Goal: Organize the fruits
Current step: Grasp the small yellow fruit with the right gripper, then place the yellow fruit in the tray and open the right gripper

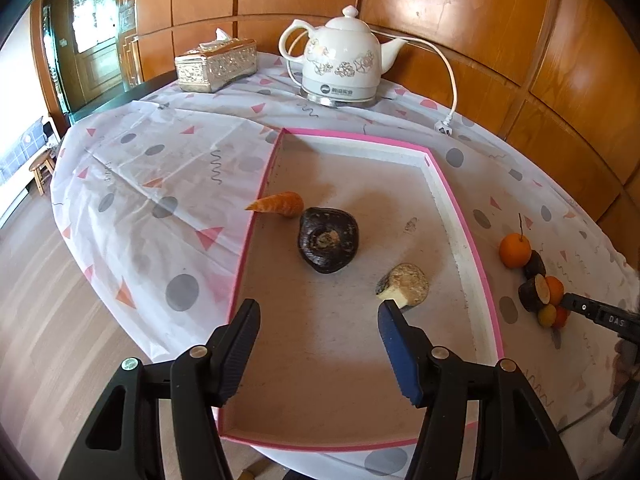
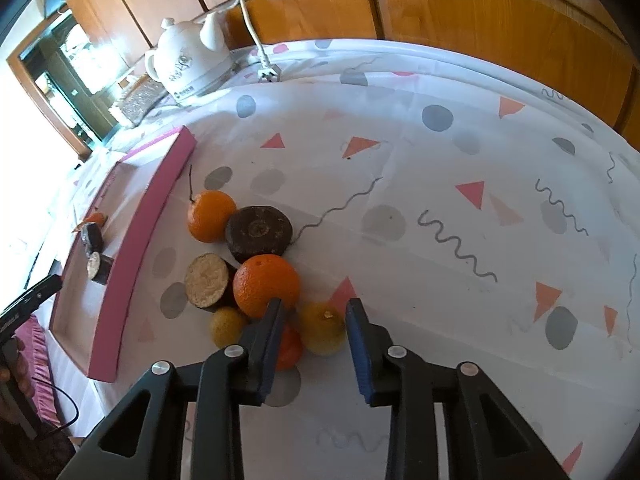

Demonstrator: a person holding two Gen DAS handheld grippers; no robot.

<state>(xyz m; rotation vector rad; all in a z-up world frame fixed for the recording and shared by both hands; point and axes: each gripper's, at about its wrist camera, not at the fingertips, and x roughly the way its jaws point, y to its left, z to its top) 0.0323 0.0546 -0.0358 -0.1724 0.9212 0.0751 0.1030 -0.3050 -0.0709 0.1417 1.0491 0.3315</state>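
Note:
My left gripper [image 1: 318,306] hangs open over the pink-rimmed tray [image 1: 460,216], with nothing between its fingers. In the tray lie a carrot piece [image 1: 280,204], a dark round root [image 1: 328,240] and a tan cut piece [image 1: 404,284] just beyond the right fingertip. My right gripper [image 2: 315,303] is low over a fruit pile beside the tray. A yellowish citrus [image 2: 322,332] sits between its fingers, with a gap showing on the left side. Around it lie a large orange [image 2: 266,284], a stemmed orange [image 2: 210,216], a dark disc [image 2: 258,232], a tan-faced cut piece [image 2: 206,280] and a small yellow fruit [image 2: 228,324].
A white kettle [image 1: 340,60] with its cord and plug [image 1: 444,128] stands at the back of the round table. A silver tissue box [image 1: 216,64] is to its left. Wood panelling runs behind the table. The patterned cloth [image 2: 460,200] stretches to the right of the pile.

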